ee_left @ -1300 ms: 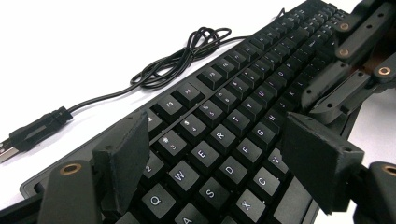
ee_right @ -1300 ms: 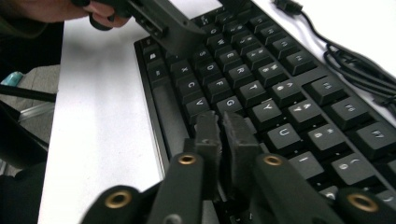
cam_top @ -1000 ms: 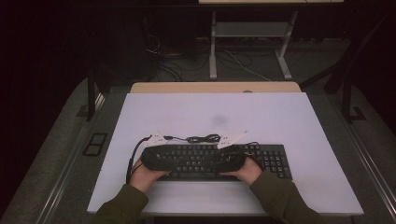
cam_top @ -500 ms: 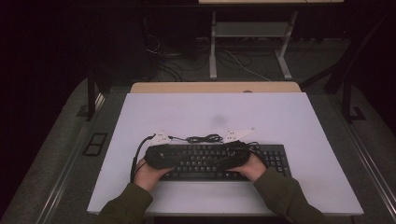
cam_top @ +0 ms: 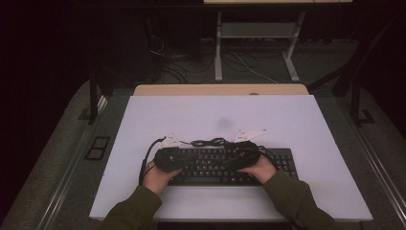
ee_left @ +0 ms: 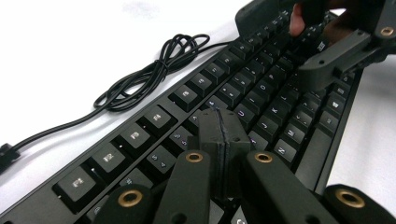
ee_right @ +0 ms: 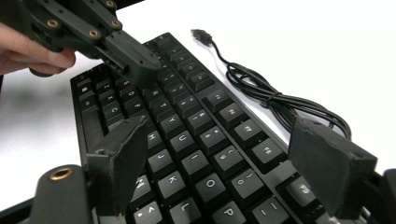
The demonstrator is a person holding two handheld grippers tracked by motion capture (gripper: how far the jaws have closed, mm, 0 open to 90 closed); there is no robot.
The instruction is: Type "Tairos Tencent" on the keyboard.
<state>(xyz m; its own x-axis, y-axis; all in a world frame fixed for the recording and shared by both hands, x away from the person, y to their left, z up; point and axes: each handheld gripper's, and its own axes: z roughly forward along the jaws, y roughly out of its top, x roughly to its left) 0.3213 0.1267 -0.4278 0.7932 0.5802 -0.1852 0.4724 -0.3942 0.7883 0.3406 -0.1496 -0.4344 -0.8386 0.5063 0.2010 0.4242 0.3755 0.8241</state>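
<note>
Lying flat on the near half of the white table (cam_top: 306, 120), the black keyboard (cam_top: 282, 163) has its long axis running left to right across the high view, parallel to the near table edge, with its key rows facing up. Its black cable (cam_top: 210, 142) sits bunched in a loose coil just behind the top edge, on the table; in the right gripper view the plug end lies free beyond the coil. Both grippers hover over the keys, pointing inward toward each other along the keyboard's length. The left gripper (ee_left: 223, 126) is over the left part of the keys, its jaws having just closed until the pads meet, with nothing between them. The right gripper (ee_right: 229, 154) is over the middle-right keys, its jaws having just opened wide, pads apart above the letter keys and gripping nothing. Each hand rests at the keyboard's near edge.
</note>
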